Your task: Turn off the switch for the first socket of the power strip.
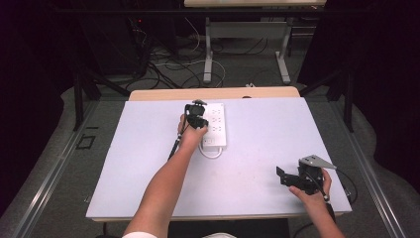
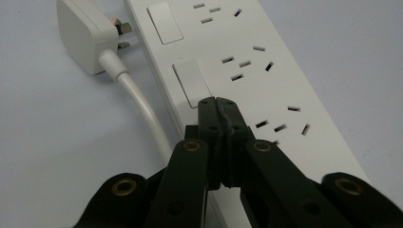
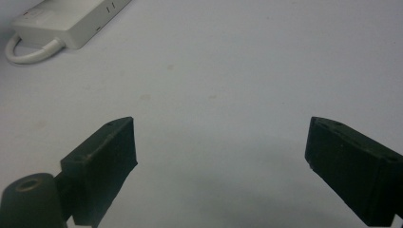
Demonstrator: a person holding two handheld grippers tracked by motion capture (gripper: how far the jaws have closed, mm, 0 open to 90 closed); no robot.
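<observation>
No readable text, label, brand or number on power strip or plug

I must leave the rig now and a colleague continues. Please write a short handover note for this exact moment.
Left gripper: fingers shut, holding nothing, tips at the lower edge of the middle switch on the power strip; whether they press it I cannot tell.
Right gripper: open, idle over bare table near the right front corner.
Things: the strip lies at the table's far middle. Its own plug lies unplugged on the table beside it, cable attached.
Done: left gripper brought to the switch.
Left: probably to finish pressing the switch, then withdraw. Nothing is plugged into the sockets in view.
</observation>
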